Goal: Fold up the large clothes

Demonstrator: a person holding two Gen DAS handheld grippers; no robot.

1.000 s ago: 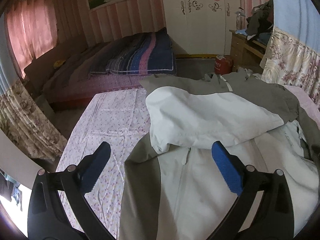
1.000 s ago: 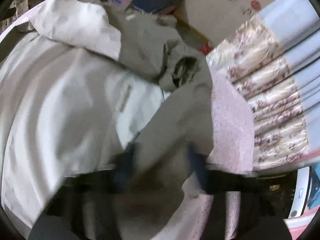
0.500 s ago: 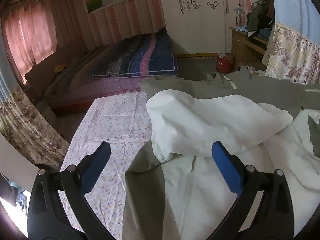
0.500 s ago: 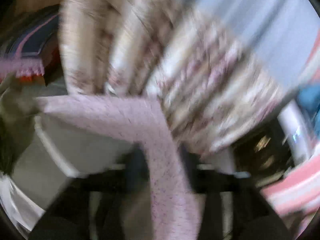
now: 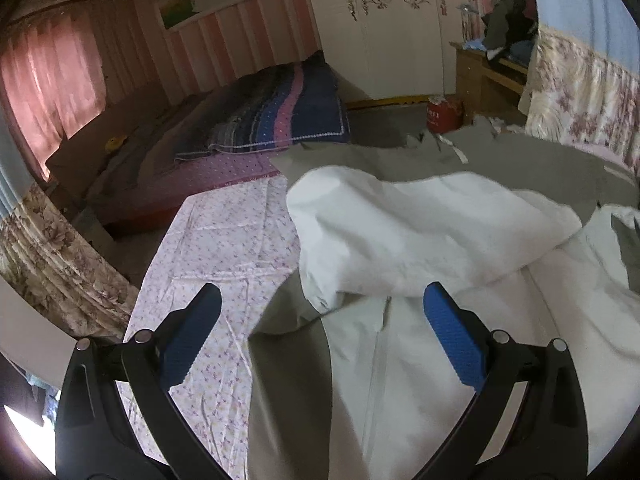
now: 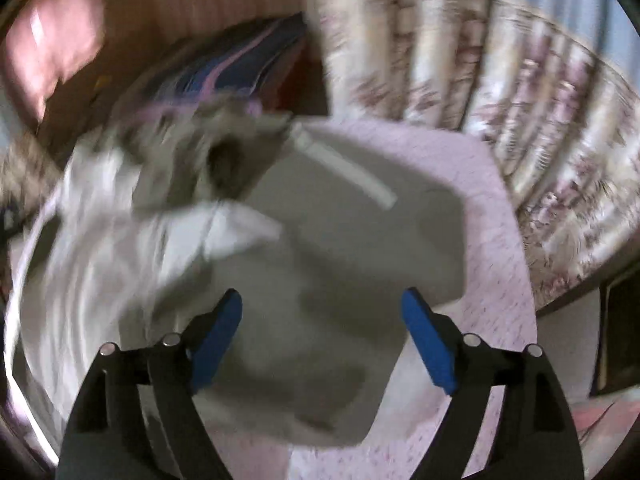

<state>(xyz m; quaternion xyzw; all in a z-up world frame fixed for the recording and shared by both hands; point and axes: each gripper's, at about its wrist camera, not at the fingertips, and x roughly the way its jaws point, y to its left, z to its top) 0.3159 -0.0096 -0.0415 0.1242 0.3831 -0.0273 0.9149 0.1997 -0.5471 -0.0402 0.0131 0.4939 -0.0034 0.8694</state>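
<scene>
A large white and grey-olive jacket (image 5: pixel 420 232) lies on a floral pink sheet (image 5: pixel 224 248). A white sleeve is folded across its chest, above the front zip. My left gripper (image 5: pixel 320 304) is open and empty, held just above the jacket's lower front. In the right wrist view, which is blurred, my right gripper (image 6: pixel 322 300) is open and empty above a grey sleeve or panel of the jacket (image 6: pixel 332 248) that lies flat on the pink sheet (image 6: pixel 492 280).
A low bed with a striped blue blanket (image 5: pixel 280 120) lies beyond the sheet. A white wardrobe (image 5: pixel 380 28), a red container (image 5: pixel 442 114) and a wooden desk with piled clothes (image 5: pixel 492 72) stand at the back. Floral curtains (image 6: pixel 500 100) hang close on the right.
My right gripper let go of the grey sleeve, swung away and came back open above it; the sleeve now lies flat. My left gripper stayed open and barely moved.
</scene>
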